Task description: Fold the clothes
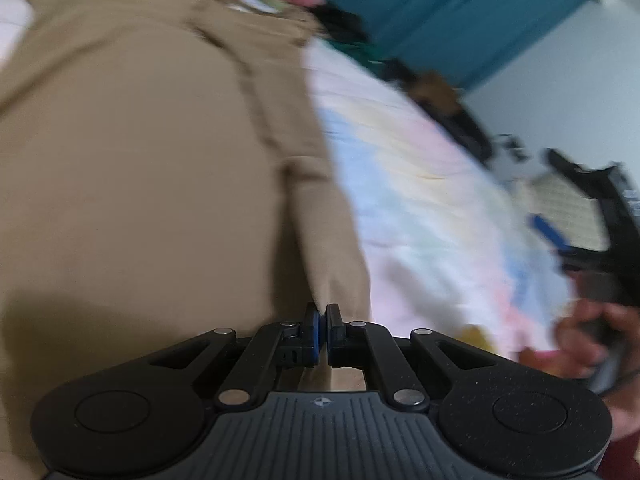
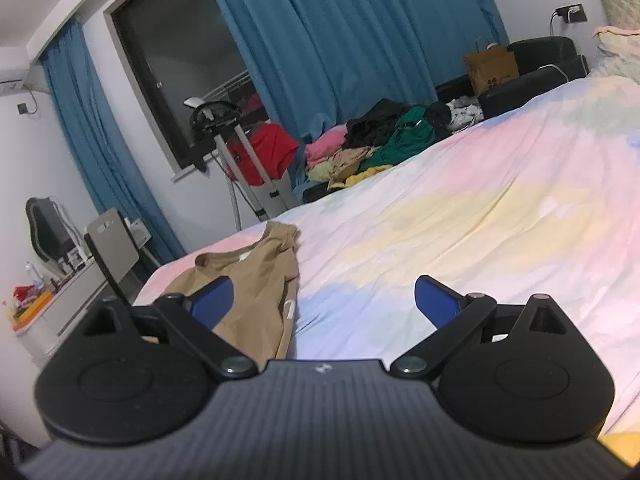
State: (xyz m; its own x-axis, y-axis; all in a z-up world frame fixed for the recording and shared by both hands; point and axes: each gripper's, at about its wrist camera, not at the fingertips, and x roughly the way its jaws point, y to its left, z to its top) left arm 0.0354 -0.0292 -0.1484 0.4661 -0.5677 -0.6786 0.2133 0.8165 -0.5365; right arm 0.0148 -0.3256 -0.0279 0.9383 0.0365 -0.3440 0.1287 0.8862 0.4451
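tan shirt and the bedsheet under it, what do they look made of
Tan shirt: looks like soft, matte knit fabric, maybe cotton jersey; it lies limp and creases at the collar. The shut left gripper pinches a fold of it.
Bedsheet: thin woven cloth, probably cotton, matte, with pastel patches and shallow wrinkles. The exact fibre cannot be told.

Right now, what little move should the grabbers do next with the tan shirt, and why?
Probably bring the right gripper down to the tan shirt's near edge. The left gripper looks pinched shut on the shirt's hem, while the right one hangs open above the pastel bedsheet, holding nothing. A fold likely needs both corners held.
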